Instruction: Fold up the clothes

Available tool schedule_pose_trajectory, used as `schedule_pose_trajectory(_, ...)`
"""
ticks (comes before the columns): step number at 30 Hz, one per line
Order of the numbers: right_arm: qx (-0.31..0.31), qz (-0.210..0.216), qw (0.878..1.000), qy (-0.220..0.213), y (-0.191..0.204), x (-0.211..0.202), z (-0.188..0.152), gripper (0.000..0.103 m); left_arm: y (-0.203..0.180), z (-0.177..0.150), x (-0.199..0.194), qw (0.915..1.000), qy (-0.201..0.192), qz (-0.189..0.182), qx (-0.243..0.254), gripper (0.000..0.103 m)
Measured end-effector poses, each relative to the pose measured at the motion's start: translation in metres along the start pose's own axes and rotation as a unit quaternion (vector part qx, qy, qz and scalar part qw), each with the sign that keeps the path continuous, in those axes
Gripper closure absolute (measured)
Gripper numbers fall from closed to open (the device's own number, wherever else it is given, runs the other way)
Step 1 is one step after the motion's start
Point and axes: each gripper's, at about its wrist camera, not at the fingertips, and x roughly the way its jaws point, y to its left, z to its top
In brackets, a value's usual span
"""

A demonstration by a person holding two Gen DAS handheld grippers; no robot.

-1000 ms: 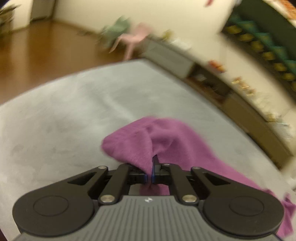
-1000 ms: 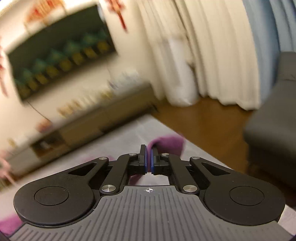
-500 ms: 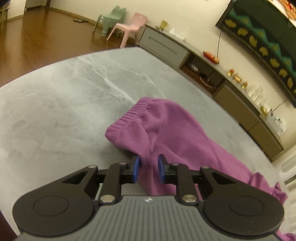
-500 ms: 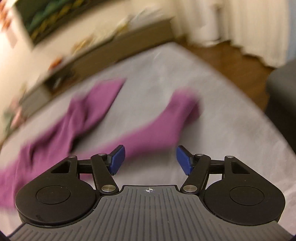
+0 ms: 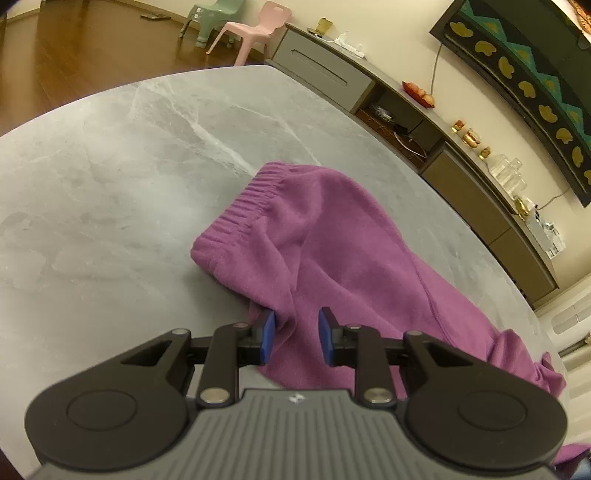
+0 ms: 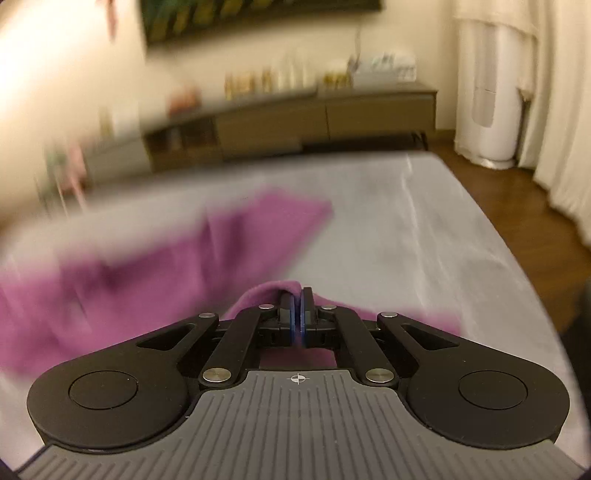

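Note:
Purple trousers (image 5: 332,229) lie on the grey marble table (image 5: 110,166), their ribbed waistband (image 5: 243,206) towards the far left. My left gripper (image 5: 295,332) stands partly open low over the near edge of the cloth. A fold of fabric runs between its blue pads (image 5: 266,332), which do not squeeze it. In the blurred right wrist view the trousers (image 6: 184,258) stretch away to the left across the table (image 6: 406,229). My right gripper (image 6: 298,314) is shut, and a raised fold of the purple cloth (image 6: 273,290) is pinched at its tips.
A long low sideboard (image 5: 461,177) with small items runs along the wall behind the table. A pink chair (image 5: 255,29) and a green chair (image 5: 214,14) stand on the wood floor. A white tall appliance (image 6: 487,92) and curtains are at the right. The table's rounded edge is close on the right.
My left gripper opened and let go of the cloth, which now lies flatter on the table. My right gripper swung down towards the table, opened wide, then shut on a fold of the trousers.

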Motion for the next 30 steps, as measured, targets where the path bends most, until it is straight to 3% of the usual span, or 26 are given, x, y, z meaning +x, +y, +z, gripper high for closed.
schedule_pose_trajectory(1,0.002,-0.028,1.000,0.000,-0.001,0.012,0.002,0.100,0.001,-0.001,0.003,1.0000,0.000,0.004,-0.004,0.079)
schedule_pose_trajectory(2,0.009,-0.056,0.998,0.003,-0.002,0.026,-0.003,0.086,0.002,-0.002,0.004,1.0000,0.001,0.006,-0.007,0.079)
schedule_pose_trajectory(3,0.019,-0.081,0.996,0.009,-0.005,0.038,-0.009,0.059,0.004,-0.004,0.004,0.9999,0.003,0.007,-0.012,0.079)
schedule_pose_trajectory(4,0.033,-0.099,0.994,0.023,-0.007,0.050,-0.016,0.056,0.007,-0.005,0.004,0.9998,0.004,0.005,-0.018,0.079)
schedule_pose_trajectory(6,0.047,-0.091,0.994,0.049,-0.009,0.059,-0.022,0.057,0.011,-0.005,0.006,0.9996,0.006,0.002,-0.029,0.077)
schedule_pose_trajectory(7,0.048,-0.079,0.995,0.044,-0.008,0.055,-0.021,0.055,0.012,-0.004,0.009,0.9994,0.007,0.002,-0.034,0.071)
schedule_pose_trajectory(9,0.053,-0.073,0.996,0.025,-0.008,0.039,-0.020,0.040,0.013,-0.003,0.014,0.9991,0.011,0.001,-0.042,0.064)
schedule_pose_trajectory(11,0.070,-0.075,0.995,0.005,-0.012,0.024,-0.024,0.034,0.005,-0.002,0.023,0.9994,0.013,0.004,-0.032,0.064)
schedule_pose_trajectory(12,0.085,-0.076,0.993,0.001,-0.016,0.018,-0.027,0.033,-0.001,-0.002,0.025,0.9997,0.009,0.008,-0.021,0.070)
schedule_pose_trajectory(13,0.106,-0.077,0.991,0.002,-0.022,0.012,-0.031,0.033,-0.008,-0.002,0.026,0.9999,0.001,0.012,-0.004,0.101)
schedule_pose_trajectory(16,0.159,-0.056,0.986,0.017,-0.037,0.001,-0.040,0.033,-0.025,0.000,0.012,0.9990,-0.036,-0.005,0.027,0.100)
schedule_pose_trajectory(20,0.138,-0.055,0.987,0.065,-0.040,0.017,-0.051,0.027,-0.018,0.011,-0.030,0.9922,-0.090,-0.086,-0.010,0.100)
schedule_pose_trajectory(22,0.103,-0.060,0.988,0.102,-0.031,0.030,-0.058,0.027,-0.007,0.016,-0.042,0.9883,-0.104,-0.108,-0.031,0.100)
schedule_pose_trajectory(26,-0.002,-0.079,0.989,0.122,0.000,0.041,-0.067,0.027,0.009,0.027,-0.041,0.9850,-0.098,-0.129,-0.059,0.100)
schedule_pose_trajectory(28,-0.053,-0.096,0.987,0.121,0.015,0.045,-0.072,0.045,0.009,0.033,-0.037,0.9846,-0.094,-0.136,-0.059,0.100)
schedule_pose_trajectory(29,-0.065,-0.098,0.986,0.118,0.018,0.044,-0.070,0.079,0.008,0.036,-0.035,0.9845,-0.094,-0.138,-0.054,0.100)
schedule_pose_trajectory(30,-0.060,-0.099,0.986,0.117,0.016,0.042,-0.066,0.099,0.006,0.039,-0.035,0.9841,-0.098,-0.139,-0.049,0.100)
